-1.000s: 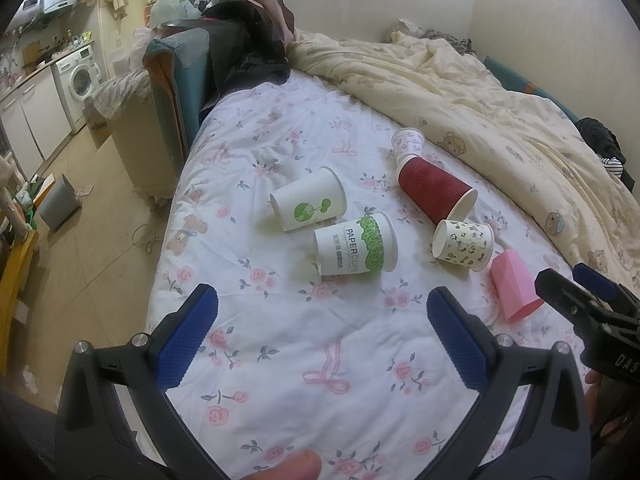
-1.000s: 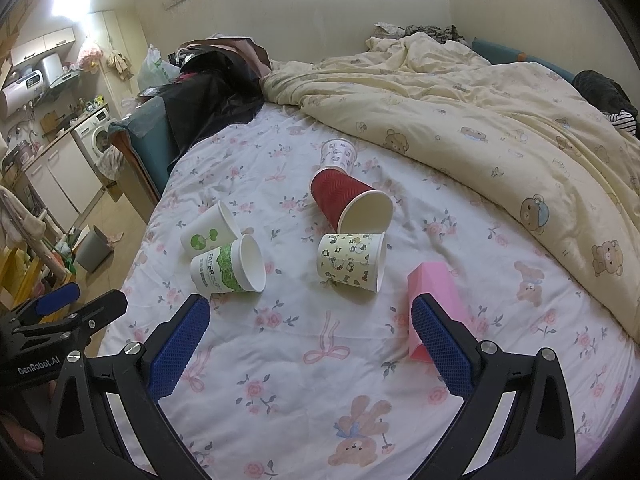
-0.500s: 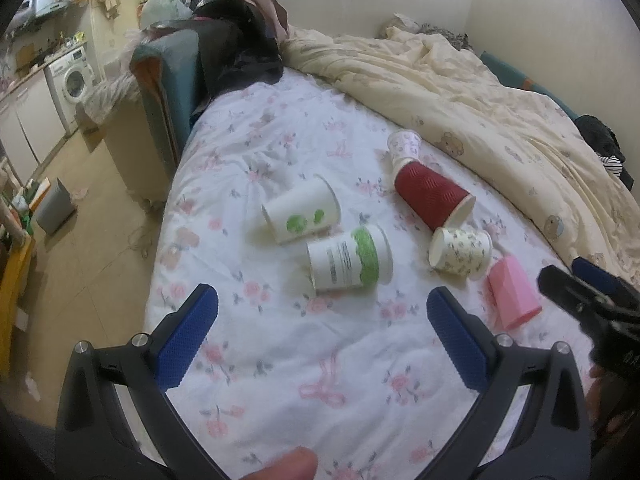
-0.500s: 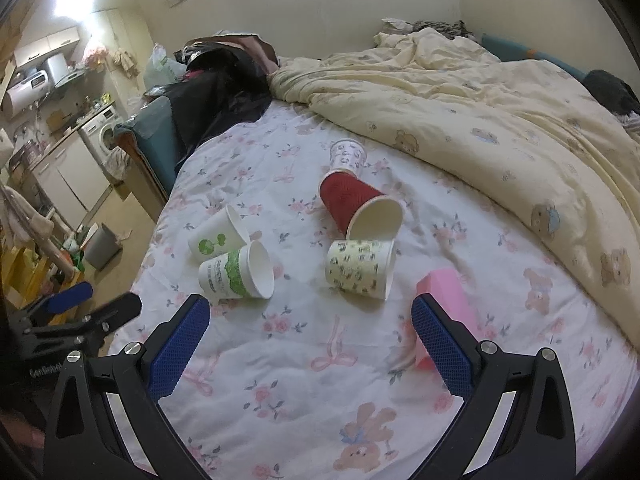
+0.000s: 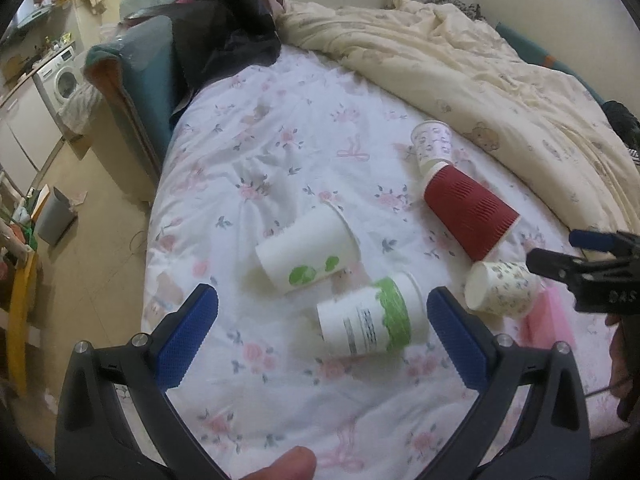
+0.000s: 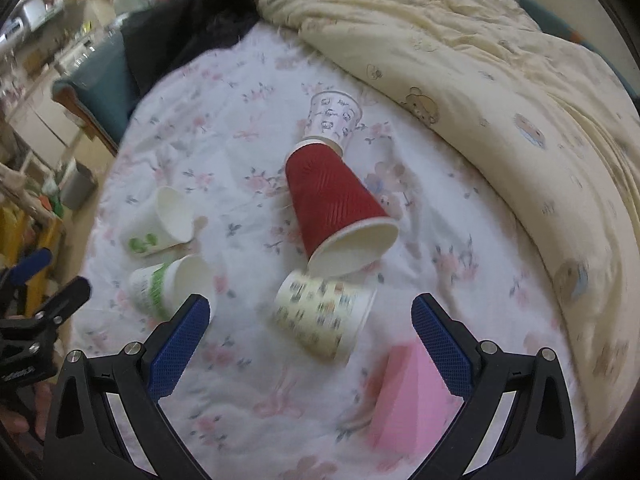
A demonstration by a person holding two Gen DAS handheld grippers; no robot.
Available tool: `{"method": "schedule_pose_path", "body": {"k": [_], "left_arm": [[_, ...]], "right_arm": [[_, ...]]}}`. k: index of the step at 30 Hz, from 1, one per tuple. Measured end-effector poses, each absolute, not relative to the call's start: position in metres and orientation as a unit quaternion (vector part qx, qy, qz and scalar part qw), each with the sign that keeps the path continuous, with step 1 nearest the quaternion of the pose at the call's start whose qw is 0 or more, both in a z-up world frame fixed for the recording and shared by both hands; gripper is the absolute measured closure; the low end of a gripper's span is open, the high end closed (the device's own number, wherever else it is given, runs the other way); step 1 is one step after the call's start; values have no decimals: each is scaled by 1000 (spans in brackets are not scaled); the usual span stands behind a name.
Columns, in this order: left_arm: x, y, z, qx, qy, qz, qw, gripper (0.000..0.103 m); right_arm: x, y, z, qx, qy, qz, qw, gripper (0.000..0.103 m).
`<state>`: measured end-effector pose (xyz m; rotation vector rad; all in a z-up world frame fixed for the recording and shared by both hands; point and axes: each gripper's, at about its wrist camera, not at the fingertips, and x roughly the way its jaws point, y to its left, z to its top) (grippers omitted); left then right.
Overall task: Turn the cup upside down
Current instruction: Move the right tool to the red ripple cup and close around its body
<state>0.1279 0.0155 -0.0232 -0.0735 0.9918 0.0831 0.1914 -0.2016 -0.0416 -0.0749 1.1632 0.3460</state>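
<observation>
Floral bed sheet [image 5: 248, 160] under everything, cream duvet [image 5: 480, 72] bunched far right. Going outward from my left hand-held gripper [image 5: 322, 340]: blue pads spread wide, pinching nothing, hovering over the near sheet. Just past it, between the pads and nearer the right one, green-band white cup [image 5: 370, 322] on its side. Beyond that, white cup with green dots [image 5: 308, 254] also on its side, close beside the first. Right of those, small patterned cup [image 5: 500, 294] on its side, with the red ribbed cup [image 5: 468, 216] lying behind it, rim toward me. Farther still, small pale printed cup [image 5: 432, 146] against the red cup's base. Pink block [image 5: 550, 320] near right, partly hidden by my right hand-held gripper [image 6: 310, 346], which is also spread, nothing held, patterned cup [image 6: 324, 316] lying just ahead between its pads; that view is motion-blurred. Washing machine [image 5: 62, 78] far left off the bed.
</observation>
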Motion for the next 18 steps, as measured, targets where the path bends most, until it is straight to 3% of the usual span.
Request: {"method": "schedule_pose_path", "body": {"k": [14,18], "left_arm": [[153,26,-64,-51,520,35,852,0],[154,28,-67,-56,529,39,846,0]], "right_arm": [[276,-168,-116,-130,615,134,766,0],[281,-170,-120,-134,607,136,771,14]]}}
